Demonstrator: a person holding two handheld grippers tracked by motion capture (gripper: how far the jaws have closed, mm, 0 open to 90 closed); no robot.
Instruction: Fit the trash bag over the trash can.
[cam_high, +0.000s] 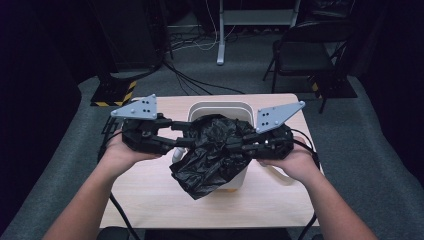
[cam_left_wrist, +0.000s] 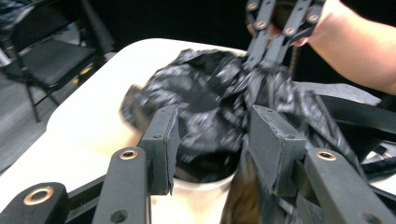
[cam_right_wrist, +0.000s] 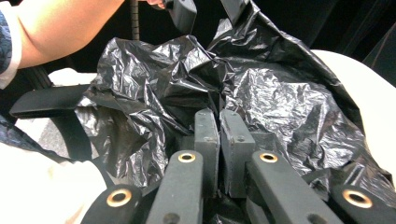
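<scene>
**Black bag over white bin, a gripper on each side**

High view. A white bin with rounded corners stands mid-table; a crumpled black plastic bag sits in its mouth and spills over the near rim, down the front wall. What lies inside the bin is hidden by the bag. The left gripper reaches into the bag from the left, the right gripper from the right. The table is pale wood-look laminate with rounded corners. Grey carpet below; a black folding chair at far right, loose cables and a white stand leg behind, a yellow-black striped base at far left. Room dark.

Left gripper view. Jaws stand apart, blurred bag film between them over the bin's white rim; the pads do not press it, so the grip reads released. Across the bag, the right gripper has pinched a fold.

Right gripper view. Jaws clenched nearly together, thin black film caught between the pads. The bag is glossy, heavily creased, heaped in peaks. A jaw tip of the left gripper shows at the top edge.
</scene>
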